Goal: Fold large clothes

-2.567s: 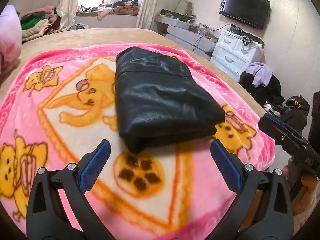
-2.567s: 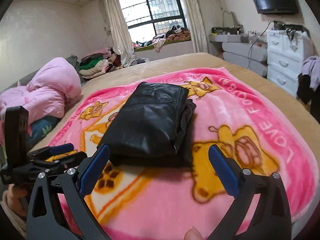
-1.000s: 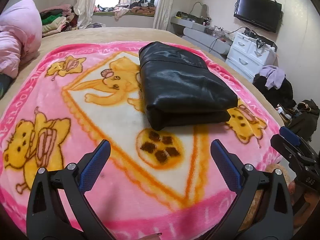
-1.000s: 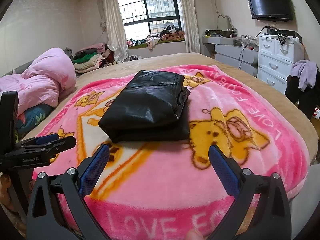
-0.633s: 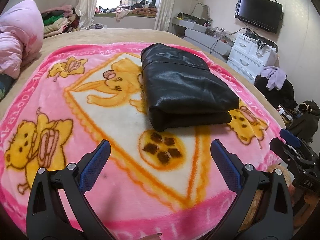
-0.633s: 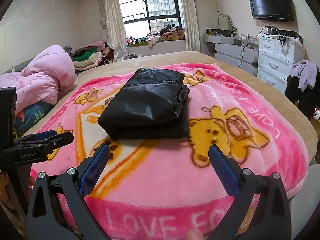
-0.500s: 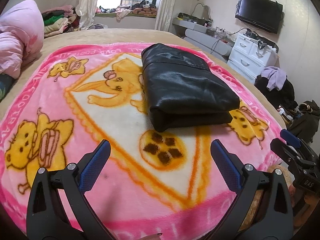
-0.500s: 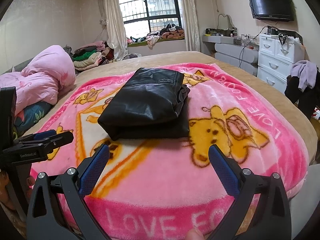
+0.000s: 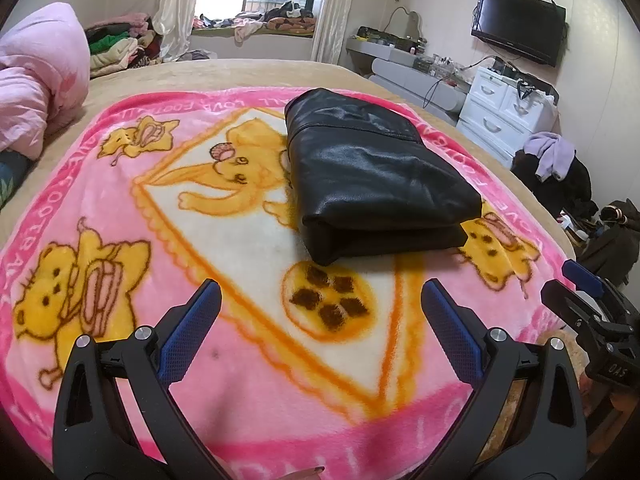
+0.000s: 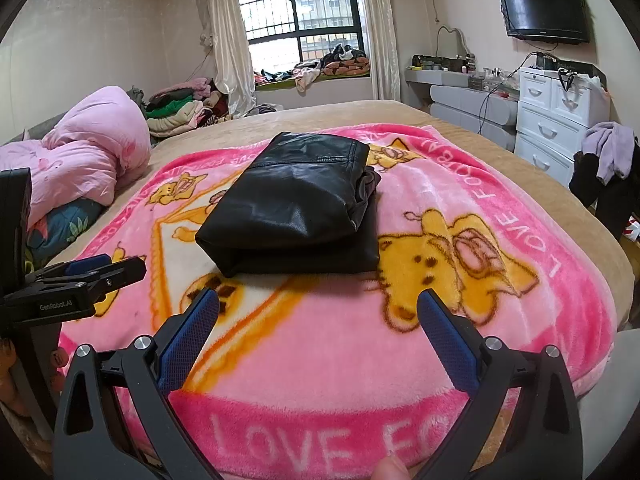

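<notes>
A black leather garment (image 9: 368,176) lies folded in a neat rectangular stack on the pink cartoon blanket (image 9: 120,208); it also shows in the right wrist view (image 10: 296,208). My left gripper (image 9: 320,312) is open and empty, held near the bed's front edge, well short of the garment. My right gripper (image 10: 318,312) is open and empty, also back from the garment. The right gripper shows at the right edge of the left wrist view (image 9: 588,304), and the left gripper at the left edge of the right wrist view (image 10: 80,280).
A pink quilt (image 10: 88,156) is piled at the bed's left. White drawers (image 10: 556,120) and dark clothes (image 10: 604,176) stand to the right. A TV (image 10: 544,4) hangs on the wall. Clothes lie heaped by the window (image 10: 180,108).
Both grippers have drawn back from the folded garment toward the bed's front edge, staying open. The garment has not moved. In the last half second almost nothing shifts.
</notes>
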Demonstrator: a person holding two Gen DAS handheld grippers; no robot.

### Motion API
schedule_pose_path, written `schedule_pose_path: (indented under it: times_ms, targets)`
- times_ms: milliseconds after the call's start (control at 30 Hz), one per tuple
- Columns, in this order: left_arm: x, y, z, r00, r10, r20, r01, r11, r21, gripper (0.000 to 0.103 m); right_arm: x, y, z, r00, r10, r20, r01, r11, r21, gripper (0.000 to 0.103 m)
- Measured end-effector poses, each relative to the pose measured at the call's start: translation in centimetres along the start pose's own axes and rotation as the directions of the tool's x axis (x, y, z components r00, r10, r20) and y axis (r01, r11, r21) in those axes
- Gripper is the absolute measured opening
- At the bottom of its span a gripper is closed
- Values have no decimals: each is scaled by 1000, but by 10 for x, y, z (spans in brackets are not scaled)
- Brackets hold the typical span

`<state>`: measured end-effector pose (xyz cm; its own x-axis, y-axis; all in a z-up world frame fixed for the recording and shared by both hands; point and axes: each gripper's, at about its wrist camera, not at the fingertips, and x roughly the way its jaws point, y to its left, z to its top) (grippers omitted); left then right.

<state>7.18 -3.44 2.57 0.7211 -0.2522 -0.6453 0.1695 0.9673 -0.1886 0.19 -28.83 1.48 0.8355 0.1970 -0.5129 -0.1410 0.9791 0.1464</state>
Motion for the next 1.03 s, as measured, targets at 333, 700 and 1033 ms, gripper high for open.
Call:
schedule_pose_path:
  times_ms: [333,700,1033]
  targets:
    - [2,1,0,1000,6,-11,-6,1000,0,94,0,0,0,1000,0,-1,0,1000,-1,99]
    - [15,6,-8,996,60,-74,-59,998,5,94,-3,-12,-5,996,-90,-21,91,996,24,99]
    - [20,124,13,975,177,-133,-199,963,-181,94,-33,-166,-9,903,-429,-36,421,862,281,98]
